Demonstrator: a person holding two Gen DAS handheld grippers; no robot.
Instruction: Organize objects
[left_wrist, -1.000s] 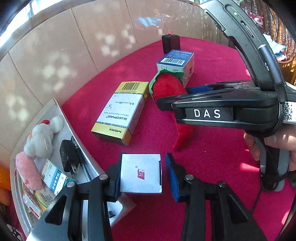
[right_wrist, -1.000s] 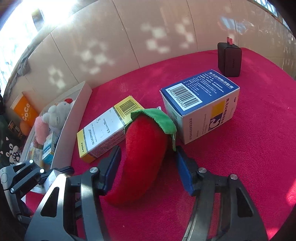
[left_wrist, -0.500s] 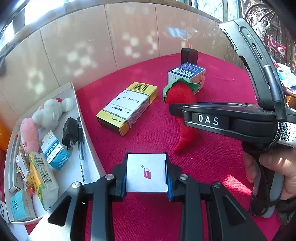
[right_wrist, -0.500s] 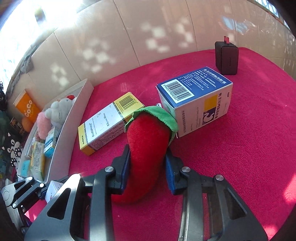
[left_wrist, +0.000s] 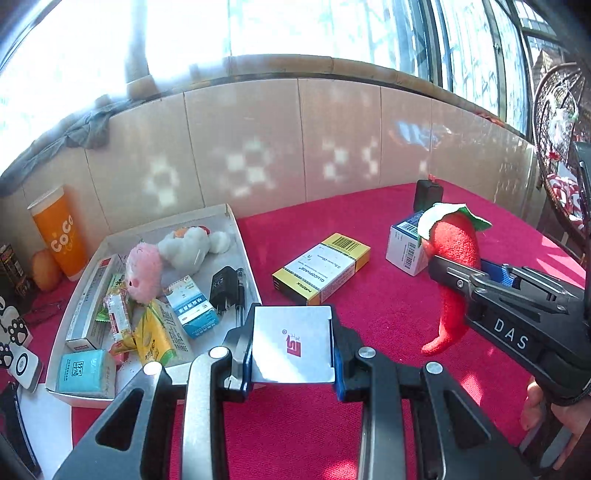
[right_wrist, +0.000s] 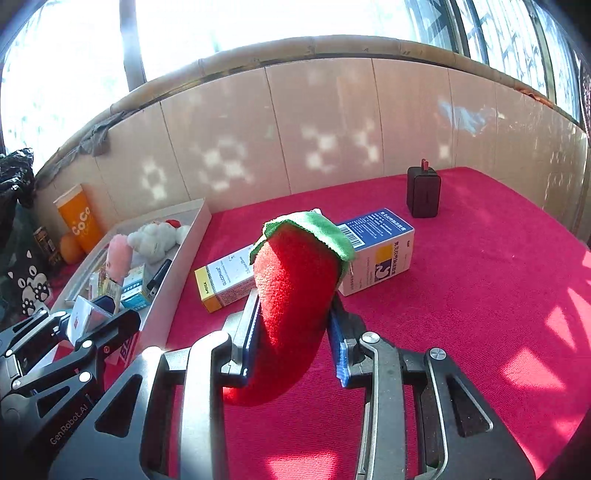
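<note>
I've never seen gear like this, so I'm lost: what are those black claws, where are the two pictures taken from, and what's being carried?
No robot: a person holds two hand-operated grippers, each with a camera looking along its fingers. The left gripper clamps a small white box. The right gripper squeezes a red plush chili pepper. On the red cloth lie a yellow-and-white medicine box, a blue-and-white medicine box and a black charger. The white tray already holds plush toys and packets.

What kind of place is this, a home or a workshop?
Probably a home, perhaps a sunny enclosed balcony: large windows above a low tiled wall, a table under a red cloth, and a white tray of toys and medicine boxes.
</note>
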